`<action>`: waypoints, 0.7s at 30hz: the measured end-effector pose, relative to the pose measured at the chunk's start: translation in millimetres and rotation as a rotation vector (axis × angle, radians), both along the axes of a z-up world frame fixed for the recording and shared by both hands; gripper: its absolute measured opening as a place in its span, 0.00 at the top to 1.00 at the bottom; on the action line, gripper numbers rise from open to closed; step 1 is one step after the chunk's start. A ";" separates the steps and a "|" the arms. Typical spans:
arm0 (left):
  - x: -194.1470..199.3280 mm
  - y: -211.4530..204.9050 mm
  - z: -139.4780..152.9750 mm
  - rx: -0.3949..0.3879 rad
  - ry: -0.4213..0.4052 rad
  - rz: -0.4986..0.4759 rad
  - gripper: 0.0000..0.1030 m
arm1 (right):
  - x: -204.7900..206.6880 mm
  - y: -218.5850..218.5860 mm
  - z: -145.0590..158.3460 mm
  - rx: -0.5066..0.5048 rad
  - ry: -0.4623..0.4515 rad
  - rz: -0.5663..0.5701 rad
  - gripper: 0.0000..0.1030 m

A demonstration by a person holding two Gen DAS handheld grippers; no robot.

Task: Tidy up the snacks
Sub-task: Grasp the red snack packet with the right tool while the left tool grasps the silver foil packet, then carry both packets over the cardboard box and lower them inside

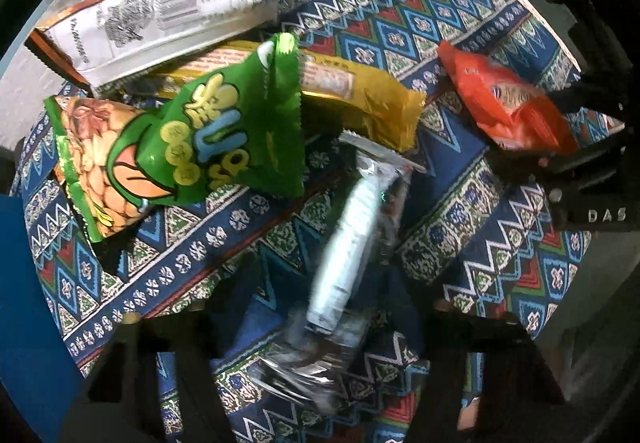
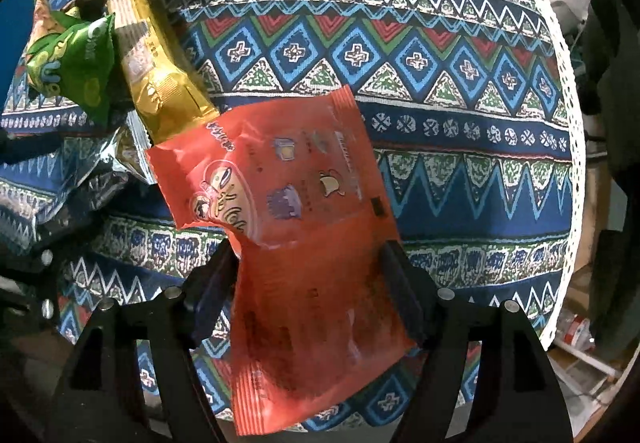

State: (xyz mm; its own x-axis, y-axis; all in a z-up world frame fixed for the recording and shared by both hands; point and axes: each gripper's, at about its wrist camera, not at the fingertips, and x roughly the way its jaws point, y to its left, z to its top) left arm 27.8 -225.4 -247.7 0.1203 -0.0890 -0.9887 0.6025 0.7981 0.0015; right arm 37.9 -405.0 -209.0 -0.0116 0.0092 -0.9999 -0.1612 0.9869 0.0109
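snacks are what i'm sorting, and from here the job looks barely begun: most packets lie in a loose overlapping heap on the patterned tablecloth [image 2: 440,55], and i see no bin or tidy row for them yet. the white-and-orange bag [image 1: 160,15] lies over the gold wrapper [image 1: 352,91], and the green peanut packet [image 1: 188,147] leans across both.

my right gripper [image 2: 312,275] has the orange packet [image 2: 288,203] between its jaws, one finger against each side edge, so i judge it pinched, with the front half of the packet sticking out forward over the cloth, just beside the gold wrapper's end.

my left gripper [image 1: 304,359] has the silver packet [image 1: 348,243] running from between its fingers out toward the pile. the view is blurred there, so i cannot tell whether the jaws are pressed on it or merely straddle it.

everything in the heap is left to place.
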 end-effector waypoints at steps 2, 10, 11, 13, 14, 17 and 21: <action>-2.5 -1.9 0.8 -0.008 0.001 -0.007 0.64 | -7.1 2.0 1.4 0.000 -0.003 -0.009 0.36; -19.0 4.7 17.4 -0.001 -0.039 -0.032 0.72 | -12.0 -4.8 23.4 -0.024 -0.051 -0.022 0.65; -20.1 6.0 20.1 -0.001 -0.045 -0.033 0.72 | -13.0 -5.5 29.1 -0.023 -0.062 -0.025 0.69; -24.1 8.6 29.6 -0.005 -0.055 -0.030 0.72 | -11.6 -8.0 39.1 -0.027 -0.089 -0.031 0.72; -26.3 9.9 34.4 -0.009 -0.061 -0.027 0.72 | -11.1 -9.2 43.1 -0.028 -0.102 -0.036 0.74; -35.3 10.7 47.4 -0.012 -0.091 -0.032 0.73 | -9.5 -8.5 55.5 -0.022 -0.124 -0.038 0.77; -40.4 17.1 63.5 -0.021 -0.124 -0.028 0.73 | -6.2 -3.2 67.2 -0.020 -0.151 -0.023 0.78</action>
State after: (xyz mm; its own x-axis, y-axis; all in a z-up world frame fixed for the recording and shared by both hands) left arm -12.7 -208.2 -184.1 0.2391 -0.1148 -0.9642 0.6210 0.7814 0.0610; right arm 31.8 -408.2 -141.8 0.1388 -0.0123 -0.9902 -0.1367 0.9901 -0.0314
